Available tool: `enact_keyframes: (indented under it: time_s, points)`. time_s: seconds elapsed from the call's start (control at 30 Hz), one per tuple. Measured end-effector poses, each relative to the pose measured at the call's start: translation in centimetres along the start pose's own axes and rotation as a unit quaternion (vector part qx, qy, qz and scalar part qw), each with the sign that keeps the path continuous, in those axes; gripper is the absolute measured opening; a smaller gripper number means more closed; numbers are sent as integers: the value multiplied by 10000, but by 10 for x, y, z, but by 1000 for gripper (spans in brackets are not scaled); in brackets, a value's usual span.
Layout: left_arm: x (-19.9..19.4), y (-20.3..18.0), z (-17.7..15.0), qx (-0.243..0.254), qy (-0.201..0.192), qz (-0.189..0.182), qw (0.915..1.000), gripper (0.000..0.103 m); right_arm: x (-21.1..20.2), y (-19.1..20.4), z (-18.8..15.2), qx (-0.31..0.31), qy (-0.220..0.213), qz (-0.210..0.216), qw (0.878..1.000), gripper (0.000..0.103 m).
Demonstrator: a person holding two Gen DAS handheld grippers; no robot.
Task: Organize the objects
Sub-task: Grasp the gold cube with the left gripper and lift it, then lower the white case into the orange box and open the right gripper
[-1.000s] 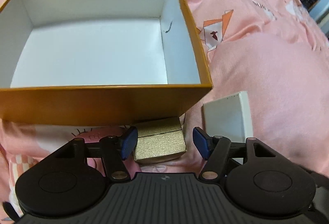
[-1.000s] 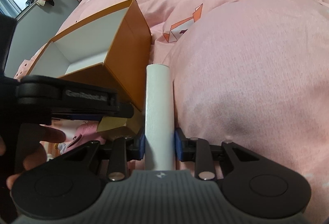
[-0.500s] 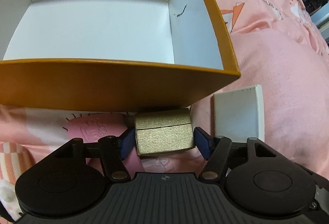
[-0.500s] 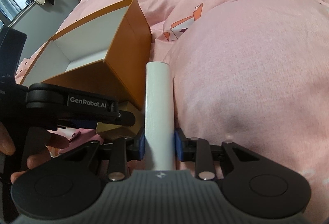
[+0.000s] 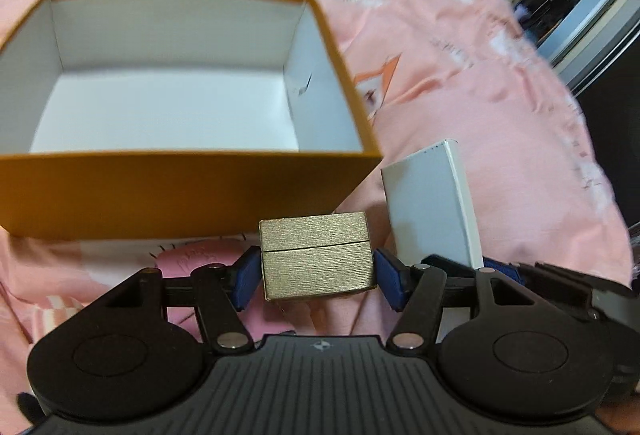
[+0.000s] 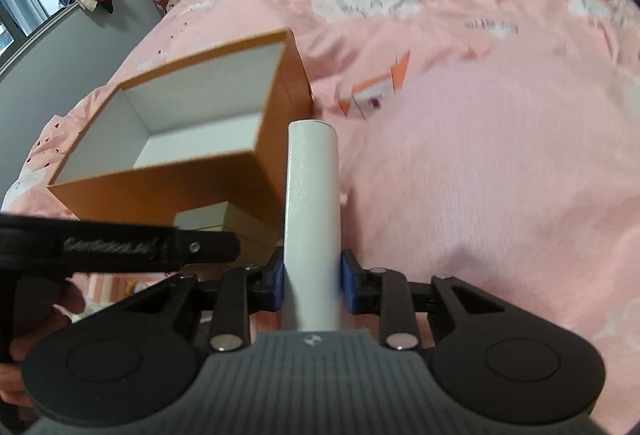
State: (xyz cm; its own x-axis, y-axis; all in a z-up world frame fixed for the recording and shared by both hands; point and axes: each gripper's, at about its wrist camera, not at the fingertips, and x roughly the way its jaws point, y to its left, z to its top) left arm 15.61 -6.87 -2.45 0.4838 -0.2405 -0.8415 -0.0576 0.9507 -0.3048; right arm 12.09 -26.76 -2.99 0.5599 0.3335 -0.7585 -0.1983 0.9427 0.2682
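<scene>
Your left gripper [image 5: 316,273] pinches the small gold box [image 5: 316,259] between its blue pads, just in front of the orange box's [image 5: 168,191] near wall. Your right gripper [image 6: 312,281], jaws narrowly spread, clamps the white box [image 6: 313,203] beside that orange box's right corner.
</scene>
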Motion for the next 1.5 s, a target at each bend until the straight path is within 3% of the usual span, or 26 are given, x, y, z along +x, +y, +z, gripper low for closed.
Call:
enact_keyframes:
  time_s: [0.2,0.43,0.73,0.97,1.2,1.37,1.5]
  points:
    - [-41,12,2,14,-600,-400,9974,69,-30,34,16,-460,-307,-167,9983,29]
    - [-76,27,18,88,-1170,-609,9912,69,-42,77,46,-961,-580,-137,9936,29]
    - [-97,69,63,-196,-1798,-495,9823,69,-22,126,104,-1341,-896,40,9869,29]
    - [-59,104,92,-377,-1520,-196,9875,69,39,147,137,-1450,-593,-2,9876,29]
    - [-18,129,100,-541,-1140,-63,9920,69,111,143,147,-1475,145,-278,9886,29]
    - [-2,138,101,-546,-966,12,9938,69,150,140,142,-1638,647,-653,9822,29]
    - [5,145,102,-557,-849,18,9948,69,171,142,136,-1900,813,-997,9733,29]
